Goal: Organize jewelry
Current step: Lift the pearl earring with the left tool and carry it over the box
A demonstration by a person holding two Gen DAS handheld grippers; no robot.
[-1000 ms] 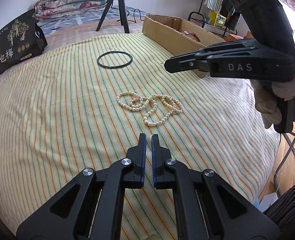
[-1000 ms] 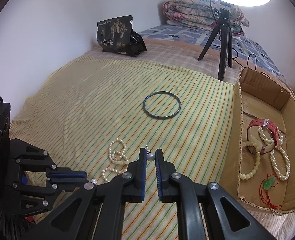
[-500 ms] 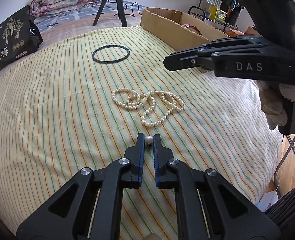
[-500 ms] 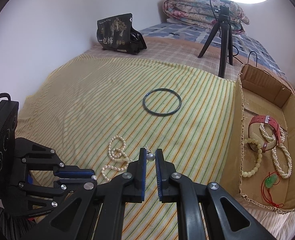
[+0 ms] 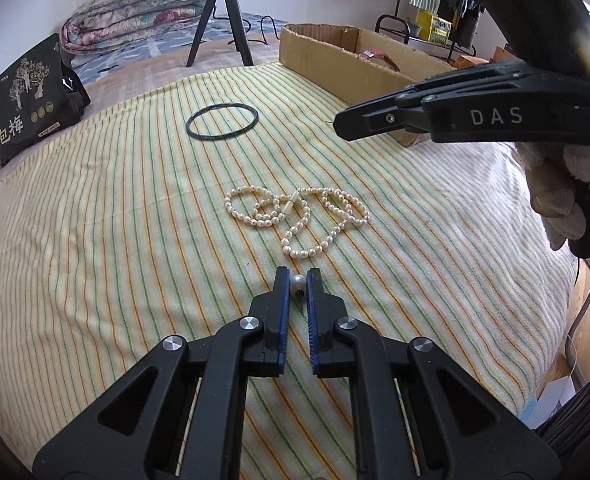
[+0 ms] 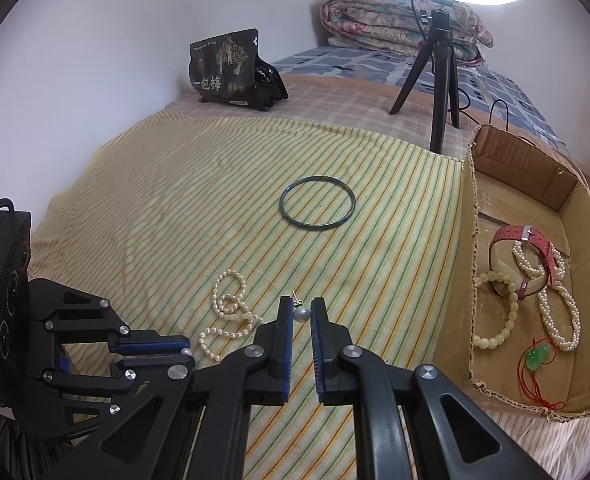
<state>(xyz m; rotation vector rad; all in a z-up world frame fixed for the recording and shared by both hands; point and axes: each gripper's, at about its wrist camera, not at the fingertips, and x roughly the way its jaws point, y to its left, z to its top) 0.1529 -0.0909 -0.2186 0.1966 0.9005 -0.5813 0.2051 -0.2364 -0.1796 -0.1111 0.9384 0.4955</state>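
My left gripper (image 5: 297,280) is shut on a small white pearl earring (image 5: 298,281) just above the striped cloth. It also shows low on the left as the left gripper (image 6: 185,351) in the right wrist view. A tangled pearl necklace (image 5: 295,220) lies just beyond it. My right gripper (image 6: 302,313) is shut on a second pearl earring (image 6: 302,315), whose thin post sticks up to the left. It hovers over the cloth to the right of the necklace (image 6: 231,320). The right gripper (image 5: 337,124) reaches in from the right in the left wrist view.
A dark bangle (image 6: 317,208) lies further back on the striped cloth (image 6: 175,200). The cardboard box (image 6: 470,220) at the right holds a red watch (image 6: 535,240), pearl and bead bracelets and a green pendant (image 6: 537,356). Behind stand a tripod (image 6: 441,80), a black bag (image 6: 227,70) and folded quilts.
A pearl now sits between the left fingertips, where none showed a second ago. The left view has tipped slightly closer to the necklace. The right gripper holds still with its earring.
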